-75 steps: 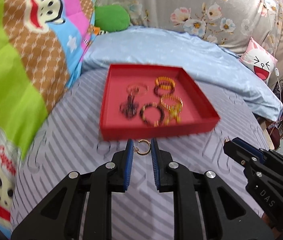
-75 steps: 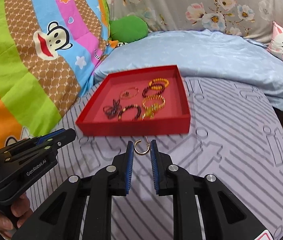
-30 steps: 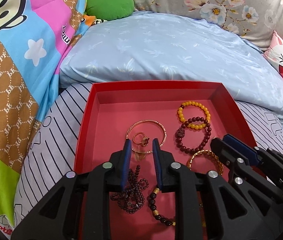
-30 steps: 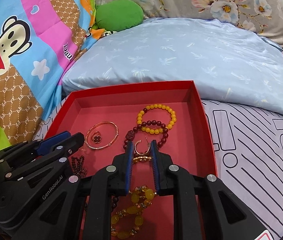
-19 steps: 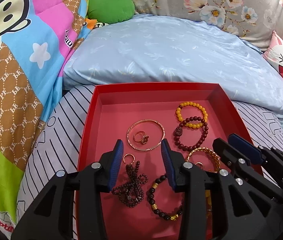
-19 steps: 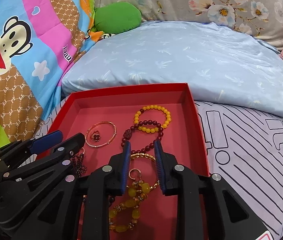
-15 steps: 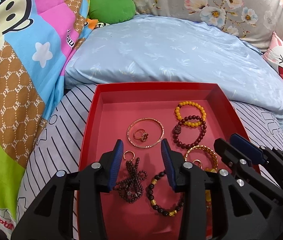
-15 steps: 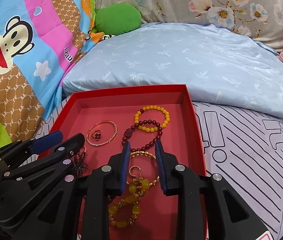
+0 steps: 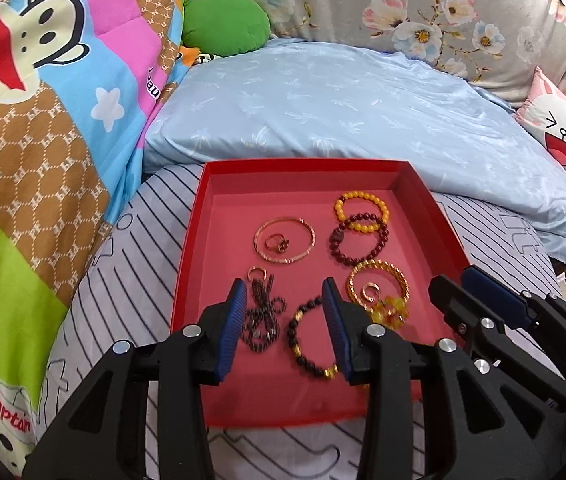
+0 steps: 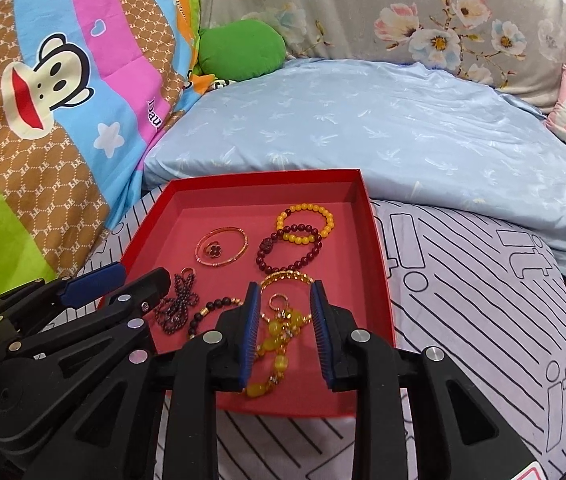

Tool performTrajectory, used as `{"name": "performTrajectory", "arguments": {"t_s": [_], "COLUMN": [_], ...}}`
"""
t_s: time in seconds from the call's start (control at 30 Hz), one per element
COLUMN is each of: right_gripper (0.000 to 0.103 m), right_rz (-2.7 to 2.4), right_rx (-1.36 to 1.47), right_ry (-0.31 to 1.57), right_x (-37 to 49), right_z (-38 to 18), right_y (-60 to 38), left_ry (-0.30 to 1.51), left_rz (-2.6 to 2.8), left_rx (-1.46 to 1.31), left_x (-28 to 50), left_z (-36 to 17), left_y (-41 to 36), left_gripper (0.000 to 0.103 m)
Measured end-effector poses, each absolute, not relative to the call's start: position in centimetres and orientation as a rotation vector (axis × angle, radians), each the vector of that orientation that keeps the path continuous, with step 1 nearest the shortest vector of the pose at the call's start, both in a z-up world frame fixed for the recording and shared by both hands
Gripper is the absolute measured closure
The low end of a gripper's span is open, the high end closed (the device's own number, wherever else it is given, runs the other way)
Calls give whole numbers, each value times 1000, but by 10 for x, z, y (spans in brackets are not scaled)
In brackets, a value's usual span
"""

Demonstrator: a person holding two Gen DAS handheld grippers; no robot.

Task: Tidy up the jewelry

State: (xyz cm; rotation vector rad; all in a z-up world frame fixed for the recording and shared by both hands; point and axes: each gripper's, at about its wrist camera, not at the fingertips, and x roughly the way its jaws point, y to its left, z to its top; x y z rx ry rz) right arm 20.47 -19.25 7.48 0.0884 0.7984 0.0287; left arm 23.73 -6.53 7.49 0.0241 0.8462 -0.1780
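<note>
Red tray (image 9: pixel 187 280), shallow, open-topped: lying on a grey striped bed cover (image 9: pixel 123 288), its far edge beside a pale blue pillow (image 9: pixel 323 100). All jewelry in view is sitting inside it.

Contents, far to near:
- 1 yellow bead bracelet (image 9: pixel 361 211), overlapping 1 dark red bead bracelet (image 9: pixel 357 244) at the far right.
- 1 thin gold bangle (image 9: pixel 284 239), with 1 flower ring (image 9: pixel 277 244) lying inside its loop.
- 1 gold twisted bangle (image 9: pixel 379 288), with 1 small gold hoop earring (image 9: pixel 370 292) resting within it, near the right wall.
- 1 second small gold hoop earring (image 9: pixel 257 273), touching the top of 1 dark beaded cluster (image 9: pixel 261 316).
- 1 dark bead bracelet with gold spacers (image 9: pixel 307 336), slightly blurred.
- 1 yellow stone strand (image 10: pixel 279 344), running toward the near wall.

Left gripper (image 9: pixel 285 324): fingers standing released, hovering above the tray over the dark cluster and the dark bracelet, gripping nothing.

Right gripper (image 10: pixel 285 328): fingers also standing apart, hovering above the yellow strand and the second hoop, pressing on neither.

The 2 grippers are sitting side by side, just beside each other, both angled down at the tray.

Surroundings: cartoon monkey quilt (image 9: pixel 43 80) at left, green cushion (image 9: pixel 223 24) and floral fabric (image 9: pixel 423 8) behind.
</note>
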Motion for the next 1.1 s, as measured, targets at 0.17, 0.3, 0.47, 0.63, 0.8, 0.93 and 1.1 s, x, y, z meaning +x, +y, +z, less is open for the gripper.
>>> {"name": "performTrajectory", "arguments": {"t_s": [0.17, 0.3, 0.47, 0.63, 0.8, 0.93, 1.1], "right_gripper": [77, 77, 76, 65, 51, 35, 19], "right_rz": [22, 12, 1, -33, -55, -75, -92], "right_rx": [89, 88, 91, 64, 44, 30, 43], "right_ry": [782, 779, 785, 786, 776, 772, 779], "right_x": [176, 154, 137, 123, 112, 104, 99], "right_z": [75, 72, 68, 66, 64, 61, 55], "right_y": [-192, -192, -194, -193, -195, -197, -202], "left_ry": [831, 832, 841, 843, 846, 852, 851], "left_rz": [-171, -171, -171, -145, -112, -87, -40], "left_rx": [40, 45, 45, 51, 33, 31, 38], "left_x": [211, 192, 174, 161, 153, 148, 141], "left_z": [75, 71, 66, 62, 58, 53, 47], "left_y": [-64, -64, -65, -63, -53, -46, -37], "left_gripper": [64, 63, 62, 57, 44, 38, 18]}}
